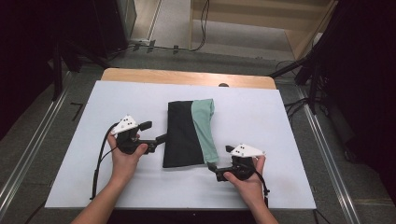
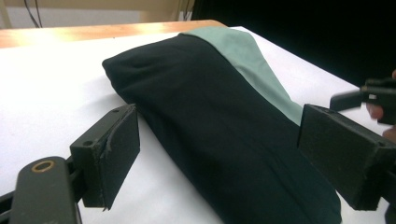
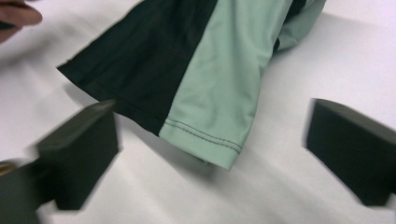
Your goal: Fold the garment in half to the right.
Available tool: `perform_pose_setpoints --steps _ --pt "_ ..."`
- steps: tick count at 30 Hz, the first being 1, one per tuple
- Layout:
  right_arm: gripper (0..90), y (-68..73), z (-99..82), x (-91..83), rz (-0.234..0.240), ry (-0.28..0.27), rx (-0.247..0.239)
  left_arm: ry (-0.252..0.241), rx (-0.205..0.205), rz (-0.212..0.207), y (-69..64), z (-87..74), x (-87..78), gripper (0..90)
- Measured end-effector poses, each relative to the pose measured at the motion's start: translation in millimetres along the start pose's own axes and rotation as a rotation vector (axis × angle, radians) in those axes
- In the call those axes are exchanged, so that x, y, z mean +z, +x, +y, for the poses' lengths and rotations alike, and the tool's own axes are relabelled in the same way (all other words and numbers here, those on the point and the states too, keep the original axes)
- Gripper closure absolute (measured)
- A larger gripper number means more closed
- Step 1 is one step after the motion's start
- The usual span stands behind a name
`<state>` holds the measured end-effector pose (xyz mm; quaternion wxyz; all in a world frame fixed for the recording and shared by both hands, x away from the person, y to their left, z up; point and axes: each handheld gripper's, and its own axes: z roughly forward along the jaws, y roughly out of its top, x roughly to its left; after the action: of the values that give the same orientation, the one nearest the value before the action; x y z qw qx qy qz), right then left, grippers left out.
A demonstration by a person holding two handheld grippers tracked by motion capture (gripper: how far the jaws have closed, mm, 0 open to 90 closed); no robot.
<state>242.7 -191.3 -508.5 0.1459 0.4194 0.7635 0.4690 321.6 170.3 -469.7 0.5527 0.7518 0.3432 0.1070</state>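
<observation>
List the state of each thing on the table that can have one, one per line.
Black and green garment: folded, lying flat on the white table cover, held by neither tongs.
Left tongs: open, at the garment's left edge.
Right tongs: open, at its near right corner, nothing between the jaws.

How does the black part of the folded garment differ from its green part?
The black part is wider and lies toward the left gripper; the green part is a narrower strip toward the right gripper. The green part's hem shows dark double stitching in the right gripper view; on the black part such stitching hardly shows. Both lie flat on the white table, ungripped.
</observation>
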Motion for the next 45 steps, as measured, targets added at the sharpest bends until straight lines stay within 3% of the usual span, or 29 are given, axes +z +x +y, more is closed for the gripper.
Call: perform_pose_setpoints --steps 6,13,22,38,42,45 --pt "0.0 -5.3 0.9 -12.0 -0.006 -0.069 -0.003 -0.024 0.029 0.01 -5.9 -7.4 -15.9 0.0" --pt "0.0 -15.6 -1.1 -26.0 -0.036 -0.109 0.004 -0.037 0.059 0.003 -10.1 -14.3 -30.7 0.0" --pt "0.0 -31.2 -7.3 -44.6 -0.074 -0.15 0.007 -0.061 0.058 0.021 -8.1 -22.7 -53.9 0.0" --pt "0.0 -50.5 -23.5 -69.8 -0.123 -0.162 0.012 -0.073 0.066 0.098 6.1 -40.2 -98.5 0.0" --pt "0.0 -56.1 -27.9 -78.9 -0.14 -0.17 0.009 -0.047 0.083 0.121 6.6 -47.1 -105.7 0.0" --pt "0.0 -62.8 -31.4 -85.9 -0.153 -0.182 0.01 -0.045 0.081 0.115 7.3 -50.0 -110.2 0.0"
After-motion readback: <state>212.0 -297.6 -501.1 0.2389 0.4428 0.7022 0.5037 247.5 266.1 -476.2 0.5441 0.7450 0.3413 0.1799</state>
